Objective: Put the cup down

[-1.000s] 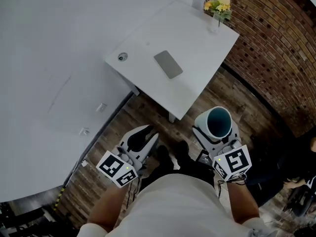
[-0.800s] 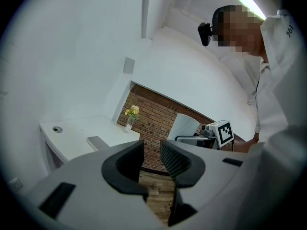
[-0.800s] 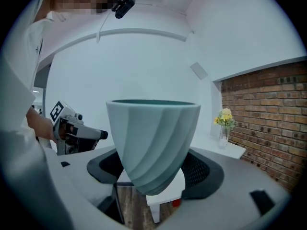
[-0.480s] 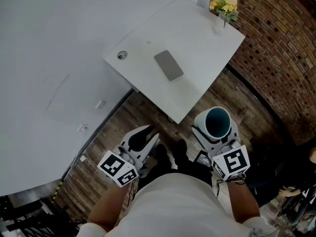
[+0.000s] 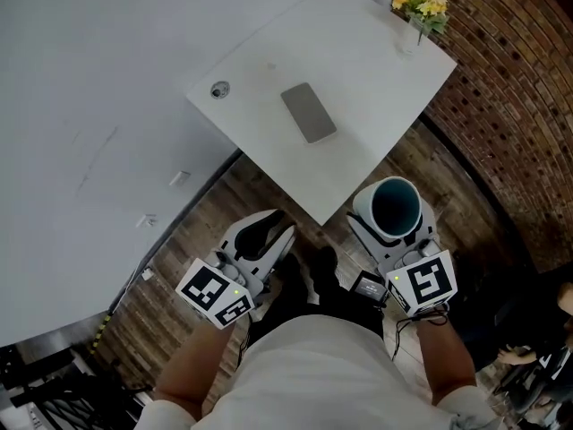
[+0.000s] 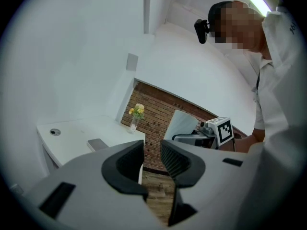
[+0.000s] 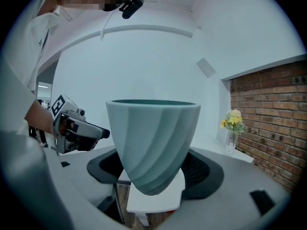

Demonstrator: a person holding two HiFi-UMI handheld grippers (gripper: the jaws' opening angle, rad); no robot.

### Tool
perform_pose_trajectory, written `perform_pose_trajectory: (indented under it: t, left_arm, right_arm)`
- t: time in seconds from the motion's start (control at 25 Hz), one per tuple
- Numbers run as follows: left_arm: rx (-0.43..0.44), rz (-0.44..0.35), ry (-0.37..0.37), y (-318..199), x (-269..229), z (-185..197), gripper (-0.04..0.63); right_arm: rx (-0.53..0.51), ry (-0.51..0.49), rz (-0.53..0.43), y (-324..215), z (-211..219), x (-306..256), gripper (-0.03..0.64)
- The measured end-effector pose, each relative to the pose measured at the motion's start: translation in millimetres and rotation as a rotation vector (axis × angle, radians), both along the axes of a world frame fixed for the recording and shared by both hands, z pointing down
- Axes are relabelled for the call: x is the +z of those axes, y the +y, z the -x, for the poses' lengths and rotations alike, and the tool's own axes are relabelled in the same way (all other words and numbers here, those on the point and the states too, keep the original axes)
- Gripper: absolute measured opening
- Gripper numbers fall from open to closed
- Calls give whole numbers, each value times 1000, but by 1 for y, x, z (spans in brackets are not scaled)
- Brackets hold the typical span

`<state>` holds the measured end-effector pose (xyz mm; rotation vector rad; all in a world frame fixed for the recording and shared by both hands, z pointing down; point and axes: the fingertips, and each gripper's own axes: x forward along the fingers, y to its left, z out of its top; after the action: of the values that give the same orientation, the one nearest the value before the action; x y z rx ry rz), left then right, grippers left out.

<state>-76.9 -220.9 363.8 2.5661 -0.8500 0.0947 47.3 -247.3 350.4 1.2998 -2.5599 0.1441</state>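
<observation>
Right gripper [image 5: 394, 238] clamps the upright pale-teal spiral-ribbed cup [image 5: 396, 206], at 5 o'clock from the white rectangular table [image 5: 358, 52]. Left gripper [image 5: 265, 236]: jaws partly apart, empty.

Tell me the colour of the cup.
The cup is pale teal with spiral ridges; right gripper view shows it best.

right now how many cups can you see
1. The teal cup sits upright in the right claw, held over the floor just short of the white table. None is on the table, and the left claw is empty.
</observation>
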Motion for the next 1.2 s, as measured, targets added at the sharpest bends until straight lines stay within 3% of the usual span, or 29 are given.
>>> perform_pose_trajectory:
  t: [0.48,1.2]
  left_arm:
    - [5,-124,-68,-84,-5,-25,132]
    - [-12,-94,-105,-164,60,-30,144]
  right_arm:
    - [-85,40,-52,-96,17,8,363]
    - [-87,81,43,-192,34,98,362]
